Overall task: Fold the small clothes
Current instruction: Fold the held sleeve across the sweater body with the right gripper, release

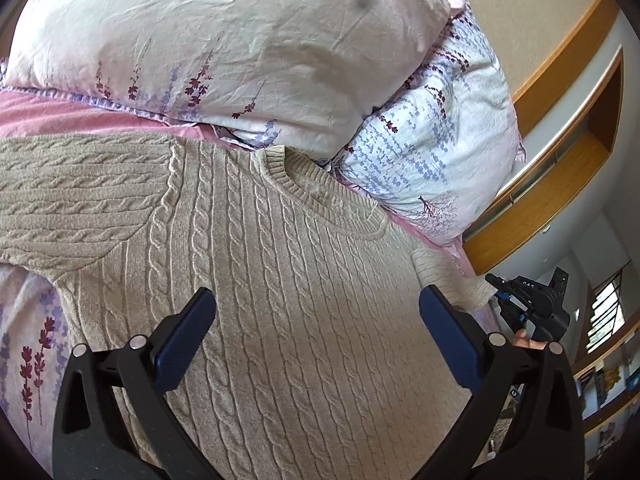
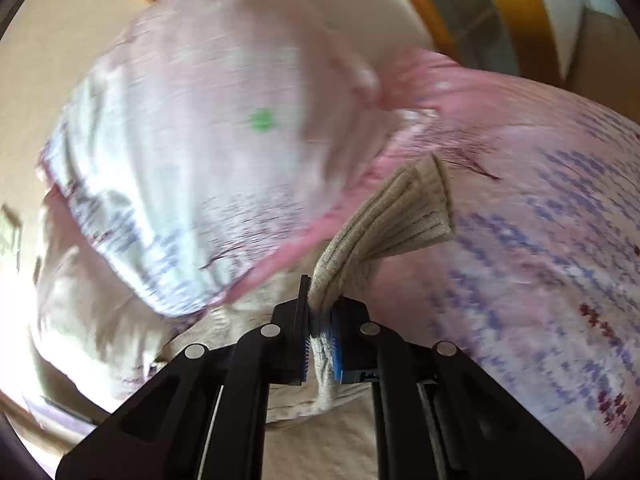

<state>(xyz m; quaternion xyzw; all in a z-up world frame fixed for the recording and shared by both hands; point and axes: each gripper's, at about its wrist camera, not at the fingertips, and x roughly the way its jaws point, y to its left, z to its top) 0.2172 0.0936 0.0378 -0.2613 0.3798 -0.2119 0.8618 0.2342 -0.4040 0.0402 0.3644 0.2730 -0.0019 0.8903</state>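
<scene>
This is a bedroom in a home; a bed point(image 1: 28, 116) with a pink sheet carries a big pillow point(image 1: 224, 40) in a lavender-flower print; a second flowered pillow point(image 1: 440, 136) lies just beside the first one; behind the pillows runs a wooden headboard point(image 1: 532, 208) against a beige wall point(image 1: 512, 8); beyond the headboard, shelves point(image 1: 608, 384) with small things show at the edge.

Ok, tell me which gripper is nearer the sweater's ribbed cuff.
Right. The right gripper is shut on the sleeve just behind the ribbed cuff. The left gripper hangs open over the sweater body, off the cuff.
</scene>
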